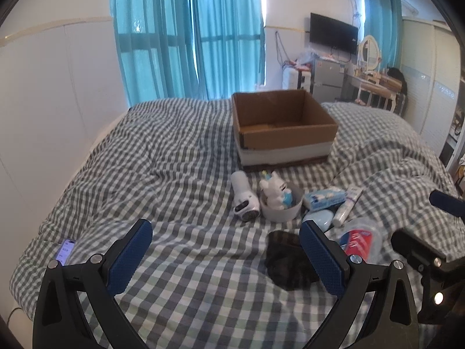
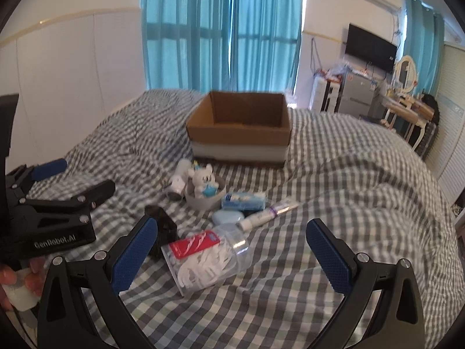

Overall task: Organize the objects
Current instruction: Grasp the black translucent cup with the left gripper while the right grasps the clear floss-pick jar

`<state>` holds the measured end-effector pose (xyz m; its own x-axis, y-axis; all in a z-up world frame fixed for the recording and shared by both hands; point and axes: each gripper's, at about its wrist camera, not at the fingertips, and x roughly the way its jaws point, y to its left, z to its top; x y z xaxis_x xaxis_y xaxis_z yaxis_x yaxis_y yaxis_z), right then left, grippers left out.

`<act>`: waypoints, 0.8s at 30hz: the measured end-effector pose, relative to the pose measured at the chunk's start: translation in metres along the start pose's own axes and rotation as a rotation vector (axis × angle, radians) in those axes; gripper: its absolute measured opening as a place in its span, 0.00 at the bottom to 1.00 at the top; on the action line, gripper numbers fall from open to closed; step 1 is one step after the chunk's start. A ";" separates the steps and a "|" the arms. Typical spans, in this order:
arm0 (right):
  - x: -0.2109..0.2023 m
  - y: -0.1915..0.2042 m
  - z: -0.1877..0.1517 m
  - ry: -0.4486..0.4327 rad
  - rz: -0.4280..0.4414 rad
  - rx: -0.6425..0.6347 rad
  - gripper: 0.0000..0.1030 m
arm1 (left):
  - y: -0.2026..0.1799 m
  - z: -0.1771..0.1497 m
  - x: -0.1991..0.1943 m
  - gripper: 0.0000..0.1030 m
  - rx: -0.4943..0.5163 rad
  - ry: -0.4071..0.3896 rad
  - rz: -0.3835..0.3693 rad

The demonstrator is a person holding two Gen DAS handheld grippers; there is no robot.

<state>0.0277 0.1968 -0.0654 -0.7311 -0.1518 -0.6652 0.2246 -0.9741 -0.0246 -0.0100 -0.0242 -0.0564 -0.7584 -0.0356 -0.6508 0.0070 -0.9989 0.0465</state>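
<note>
Left gripper point(image 1: 226, 247): spread wide, blue pads apart, nothing between them; hovering low over the checked quilt point(image 1: 174, 160).
Right gripper point(image 2: 232, 247): spread wide too, holding nothing; seen at the right edge of the left view.
Clear jar point(image 2: 207, 257): lying on its side on the quilt, red label up, white picks inside; nearest item, just ahead of the right gripper, toward its left finger.
Black object point(image 1: 287, 261): soft-looking dark lump just beside the left gripper's right finger, partly hidden behind it; kind unclear.
Phone point(image 1: 65, 251): lit screen, at the near left edge of the bed, well apart from the pile.
Pale blue case point(image 2: 228, 217): oval, just beyond the jar.
White tube point(image 2: 267, 212): lying flat, right of the case, cap toward the jar.
Tissue pack point(image 2: 244, 200): blue and white, just behind the case and tube.
White bowl point(image 1: 280, 212): upright, left of the tissue pack, holding a white plush toy point(image 1: 273, 190) with blue trim.
White cylinder device point(image 1: 244, 196): on its side, touching or nearly touching the bowl's left side.
Cardboard box point(image 1: 283, 125): open top, beyond the pile in the middle of the bed, inside looks bare from this angle.
In the way: whole pile lies between both grippers and the box.
Far background: teal curtains point(image 1: 189, 35), wall television point(image 1: 333, 33), dressing table with oval mirror point(image 1: 369, 49).
</note>
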 end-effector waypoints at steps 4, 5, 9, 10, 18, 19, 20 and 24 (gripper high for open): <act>0.025 0.006 -0.009 0.067 0.018 -0.017 1.00 | 0.007 -0.007 0.020 1.00 -0.011 0.040 -0.001; 0.031 0.008 -0.011 0.080 0.021 -0.023 1.00 | 0.008 -0.008 0.023 1.00 -0.014 0.050 -0.002; 0.050 0.013 -0.016 0.131 0.042 -0.043 1.00 | 0.011 -0.012 0.038 1.00 -0.028 0.087 -0.015; 0.054 0.013 -0.016 0.141 0.052 -0.041 1.00 | 0.012 -0.013 0.040 1.00 -0.031 0.094 -0.018; 0.097 0.012 -0.020 0.274 0.053 -0.038 1.00 | 0.015 -0.013 0.059 1.00 -0.046 0.141 -0.032; 0.101 0.010 -0.020 0.284 0.054 -0.025 1.00 | 0.015 -0.013 0.061 1.00 -0.045 0.145 -0.034; 0.104 0.008 -0.019 0.289 0.055 -0.014 1.00 | 0.014 -0.013 0.063 1.00 -0.043 0.148 -0.035; 0.110 0.003 -0.018 0.303 0.043 0.012 1.00 | 0.008 -0.012 0.068 1.00 -0.022 0.162 -0.039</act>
<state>-0.0405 0.1802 -0.1516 -0.4954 -0.1380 -0.8576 0.2421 -0.9701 0.0163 -0.0532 -0.0351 -0.1095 -0.6431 0.0000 -0.7657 -0.0045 -1.0000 0.0038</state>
